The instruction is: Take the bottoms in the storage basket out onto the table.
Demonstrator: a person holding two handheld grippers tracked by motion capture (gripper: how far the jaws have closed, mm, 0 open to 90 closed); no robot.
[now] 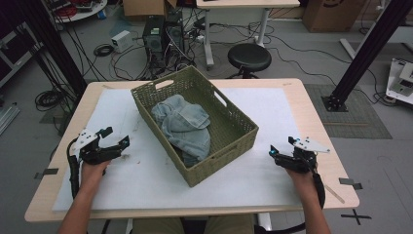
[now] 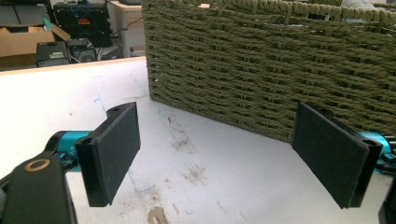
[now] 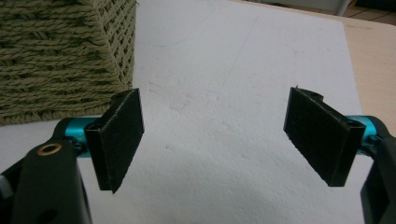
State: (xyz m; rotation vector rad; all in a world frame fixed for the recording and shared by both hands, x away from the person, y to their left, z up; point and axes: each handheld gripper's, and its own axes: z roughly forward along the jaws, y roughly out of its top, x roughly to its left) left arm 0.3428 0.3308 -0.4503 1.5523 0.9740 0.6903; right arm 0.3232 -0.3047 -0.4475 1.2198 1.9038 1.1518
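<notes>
A green woven basket [image 1: 234, 131] stands at an angle in the middle of the white mat [image 1: 146, 170]. A crumpled pale blue cloth [image 1: 182, 124] lies inside it. My left gripper [image 1: 116, 136] rests on the mat to the left of the basket, open and holding nothing. In the left gripper view the jaws of the left gripper [image 2: 217, 154] stand wide apart, facing the basket's wall [image 2: 261, 65]. On the mat to the basket's right, my right gripper [image 1: 281, 146] is open and empty. The right gripper [image 3: 215, 140] sees the basket's corner [image 3: 60, 60] at upper left.
The mat covers most of a light wooden table [image 1: 321, 126]. Behind the table are a black stool [image 1: 249, 57], computer cases [image 1: 163, 36] and loose cables on the floor. A black frame post [image 1: 363, 53] stands at the right.
</notes>
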